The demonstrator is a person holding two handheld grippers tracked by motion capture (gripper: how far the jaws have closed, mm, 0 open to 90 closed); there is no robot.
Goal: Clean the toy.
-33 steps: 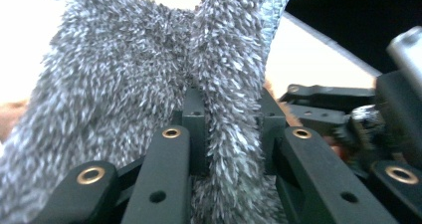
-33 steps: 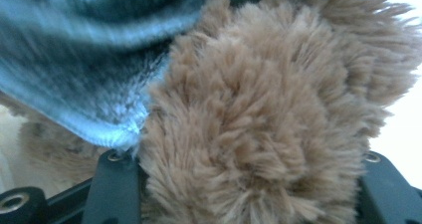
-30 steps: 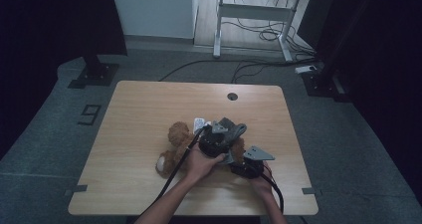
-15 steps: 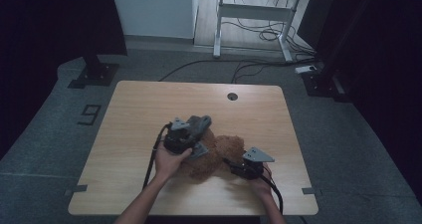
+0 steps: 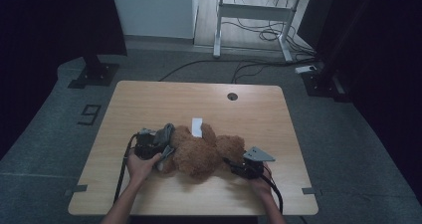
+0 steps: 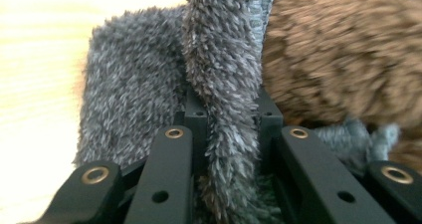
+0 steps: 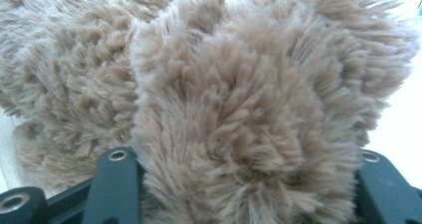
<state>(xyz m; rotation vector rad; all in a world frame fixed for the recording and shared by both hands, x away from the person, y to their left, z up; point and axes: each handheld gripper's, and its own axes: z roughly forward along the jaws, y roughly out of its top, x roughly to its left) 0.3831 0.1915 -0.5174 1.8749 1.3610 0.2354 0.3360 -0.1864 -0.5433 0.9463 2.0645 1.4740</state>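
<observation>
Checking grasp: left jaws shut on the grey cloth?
Shut. Left gripper jaws pinch a fold of grey cloth beside the bear.

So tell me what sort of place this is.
Probably a lab or recording room: a bare wooden table on grey carpet, dark curtains at the sides, and a desk frame with loose cables behind.

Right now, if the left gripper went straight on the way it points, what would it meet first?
The left gripper is already shut on a grey furry cloth. Straight ahead, it would likely press into the brown teddy bear right behind the cloth; how close exactly is unclear.
</observation>
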